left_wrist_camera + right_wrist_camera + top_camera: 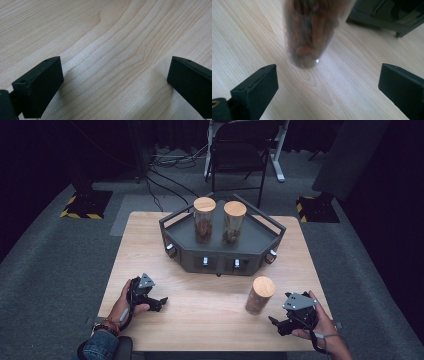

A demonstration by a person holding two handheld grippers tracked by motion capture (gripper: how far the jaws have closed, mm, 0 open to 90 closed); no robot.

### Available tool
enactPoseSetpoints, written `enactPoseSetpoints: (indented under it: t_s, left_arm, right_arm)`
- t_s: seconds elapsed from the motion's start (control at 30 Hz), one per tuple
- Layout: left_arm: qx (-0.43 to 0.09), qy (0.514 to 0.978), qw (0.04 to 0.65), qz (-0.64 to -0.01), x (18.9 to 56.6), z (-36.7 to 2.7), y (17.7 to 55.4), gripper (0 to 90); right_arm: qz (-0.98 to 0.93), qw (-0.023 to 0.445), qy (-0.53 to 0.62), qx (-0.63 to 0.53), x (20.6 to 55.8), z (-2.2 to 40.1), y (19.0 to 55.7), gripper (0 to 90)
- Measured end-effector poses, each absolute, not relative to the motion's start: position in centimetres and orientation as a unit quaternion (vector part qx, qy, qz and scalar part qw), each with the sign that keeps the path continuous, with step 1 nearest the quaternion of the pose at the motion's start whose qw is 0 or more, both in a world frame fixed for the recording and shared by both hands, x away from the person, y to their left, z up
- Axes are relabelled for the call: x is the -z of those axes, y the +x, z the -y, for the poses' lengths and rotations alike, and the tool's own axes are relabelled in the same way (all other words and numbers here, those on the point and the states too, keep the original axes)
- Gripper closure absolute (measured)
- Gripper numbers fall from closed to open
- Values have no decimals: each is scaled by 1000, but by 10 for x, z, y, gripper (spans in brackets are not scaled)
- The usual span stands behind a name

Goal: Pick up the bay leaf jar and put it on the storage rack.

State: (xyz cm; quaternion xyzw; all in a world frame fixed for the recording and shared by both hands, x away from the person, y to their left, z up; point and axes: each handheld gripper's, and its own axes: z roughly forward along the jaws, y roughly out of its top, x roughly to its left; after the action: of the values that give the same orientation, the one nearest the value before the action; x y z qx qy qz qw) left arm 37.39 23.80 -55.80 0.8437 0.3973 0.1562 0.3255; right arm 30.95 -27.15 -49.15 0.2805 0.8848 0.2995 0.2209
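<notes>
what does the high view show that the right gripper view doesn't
High view alone: two jars standing on the dark tray, both hands, the left gripper, a chair behind the table. Right gripper view alone: the right gripper's two black jaws close up, spread wide, nothing between them. Shared: the wooden table and the third jar standing on it, with the tray's edge behind it.

Tray (260,247) sits centre frame on the table (150,250), holding two jars (204,220); third jar (259,295) stands lower right.
</notes>
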Motion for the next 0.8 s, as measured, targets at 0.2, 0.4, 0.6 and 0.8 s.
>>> enactPoseSetpoints:
  t_s: [0.2,0.4,0.6,0.8]
  left_arm:
    - [-156,844,326,-397,558,-238,374,2]
    - [-156,844,325,-397,558,-238,374,2]
    - [-156,844,326,-397,558,-238,374,1]
    - [-154,844,326,-396,558,-238,374,0]
  right_arm:
    - [-886,209,301,-283,518,284,320,28]
    - [-883,199,325,-274,546,298,330,29]
    - [-866,178,349,-311,557,312,334,5]
    - [-845,153,369,-356,566,322,336,0]
